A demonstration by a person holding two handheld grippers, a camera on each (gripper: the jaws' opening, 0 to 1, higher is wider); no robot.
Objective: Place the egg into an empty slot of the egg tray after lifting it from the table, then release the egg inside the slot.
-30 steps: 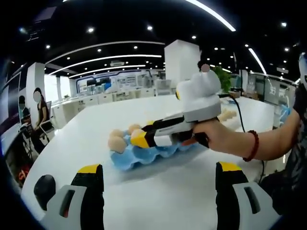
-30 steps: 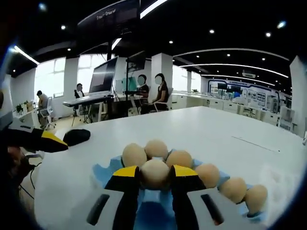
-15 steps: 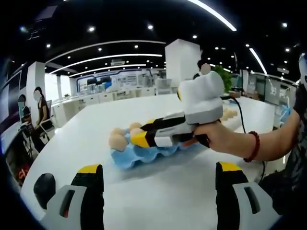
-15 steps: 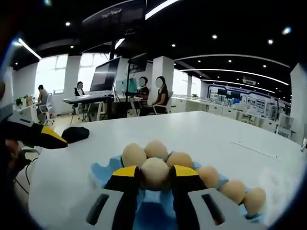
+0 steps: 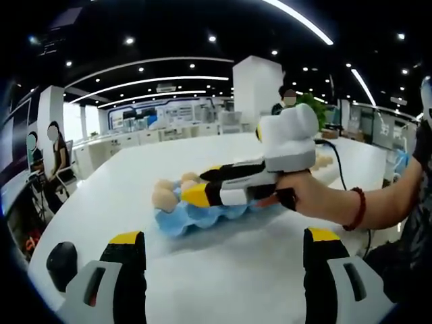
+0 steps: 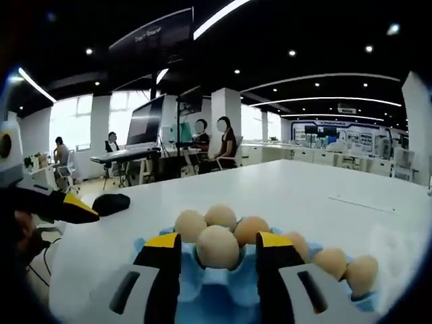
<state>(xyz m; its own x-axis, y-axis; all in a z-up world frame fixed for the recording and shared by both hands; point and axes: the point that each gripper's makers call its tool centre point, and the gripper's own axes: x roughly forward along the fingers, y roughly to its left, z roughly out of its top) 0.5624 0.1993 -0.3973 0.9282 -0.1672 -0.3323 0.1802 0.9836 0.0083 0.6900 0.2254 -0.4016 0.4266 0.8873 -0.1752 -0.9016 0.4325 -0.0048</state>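
Pale-brown and smooth, the egg [image 6: 217, 247] is sitting in a cup at the near end of the moulded blue egg tray [image 6: 189, 283], and the right claw [image 6: 217, 251] is standing spread around it, one yellow-tipped jaw on each side with a visible gap showing. That looks like a release: the egg is resting on the tray, not in the grip. Other brown eggs [image 6: 221, 217] are filling the cups beyond and trailing off to the right, so this near cup was presumably the free one.

From the left gripper view, the person's hand [image 5: 312, 196] is wrapping the right claw's [image 5: 191, 194] handle, forearm reaching in from the right, a dark red bead bracelet [image 5: 356, 206] at the wrist, the tool lying nearly level and pointing left over the blue tray [image 5: 202, 217]. The jaw tips are sitting low over the tray's near end.

Meanwhile the left claw [image 5: 223, 260] is hanging wide apart and empty above the white tabletop [image 5: 223, 283], well short of the tray, simply waiting. A black computer mouse [image 6: 112, 202] is lying far left on the tabletop. The egg looks settled; lifting the right claw straight out should avoid nudging it.
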